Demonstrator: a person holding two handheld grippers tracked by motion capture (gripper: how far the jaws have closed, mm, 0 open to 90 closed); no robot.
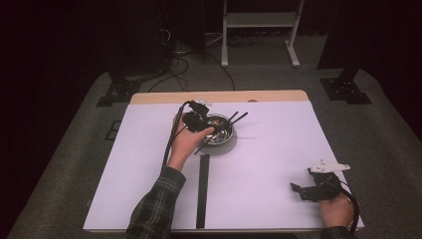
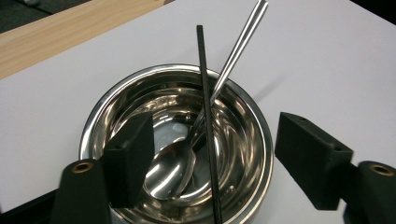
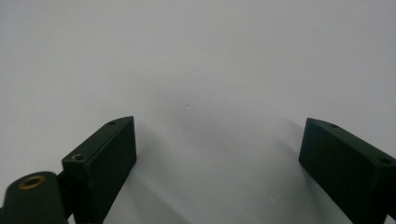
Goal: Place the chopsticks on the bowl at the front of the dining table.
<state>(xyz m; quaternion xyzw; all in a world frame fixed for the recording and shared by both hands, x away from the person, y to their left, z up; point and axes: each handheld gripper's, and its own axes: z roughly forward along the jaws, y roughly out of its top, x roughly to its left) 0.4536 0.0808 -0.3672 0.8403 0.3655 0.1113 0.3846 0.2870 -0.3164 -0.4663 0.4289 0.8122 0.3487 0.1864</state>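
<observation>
Steel bowl [image 2: 116, 100] holds spoon [image 2: 175, 163] (chopstick [image 2: 205, 93] too).

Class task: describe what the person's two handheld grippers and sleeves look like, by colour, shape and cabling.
Both the left gripper and right gripper are black with blocky, wedge-shaped jaws and brass-coloured screw holes. A black cable trails from each. The right one carries a pale three-cornered plate. The sleeve is dark plaid.

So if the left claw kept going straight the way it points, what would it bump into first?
Probably the spoon and the black stick lying in the metal bowl; the open left claw looks straight down into it, though the depth is hard to judge.
</observation>
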